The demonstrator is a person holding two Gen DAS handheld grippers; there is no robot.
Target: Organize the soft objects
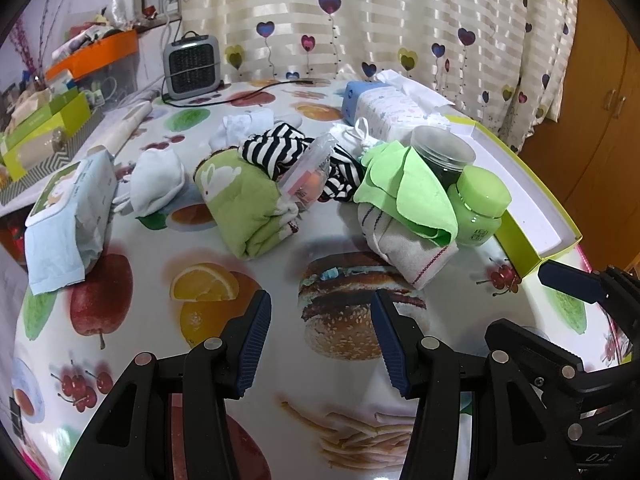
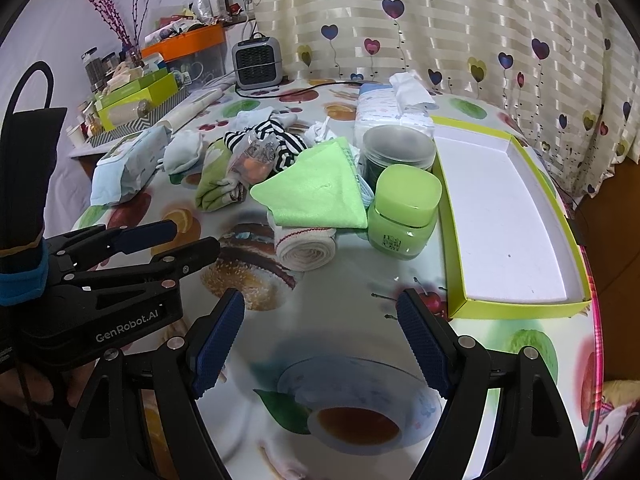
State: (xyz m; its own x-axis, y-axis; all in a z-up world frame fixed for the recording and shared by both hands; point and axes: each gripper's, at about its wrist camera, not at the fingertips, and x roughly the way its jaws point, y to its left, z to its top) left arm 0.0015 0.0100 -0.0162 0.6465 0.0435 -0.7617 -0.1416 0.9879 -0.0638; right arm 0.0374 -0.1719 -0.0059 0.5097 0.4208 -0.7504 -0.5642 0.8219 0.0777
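Observation:
A pile of soft things lies mid-table: a green rabbit towel (image 1: 240, 204) (image 2: 212, 184), a black-and-white striped garment (image 1: 276, 148) (image 2: 276, 144), a white sock (image 1: 158, 180) (image 2: 184, 152), a bright green cloth (image 1: 404, 192) (image 2: 316, 192) draped over a rolled white towel (image 1: 412, 252) (image 2: 306, 250). An open lime-edged white box (image 2: 500, 216) (image 1: 532, 220) stands at the right. My left gripper (image 1: 320, 340) (image 2: 176, 240) is open above the burger print, empty. My right gripper (image 2: 320, 344) is open and empty near the front edge; its fingertip (image 1: 568, 280) shows beside the box.
A green jar (image 2: 404, 212) (image 1: 480, 204) and a clear dark jar (image 2: 400, 150) stand beside the box. A wipes pack (image 1: 68, 216) lies left, a tissue pack (image 2: 394, 108) and grey heater (image 1: 192, 64) at the back. Cluttered boxes (image 2: 136, 96) sit far left.

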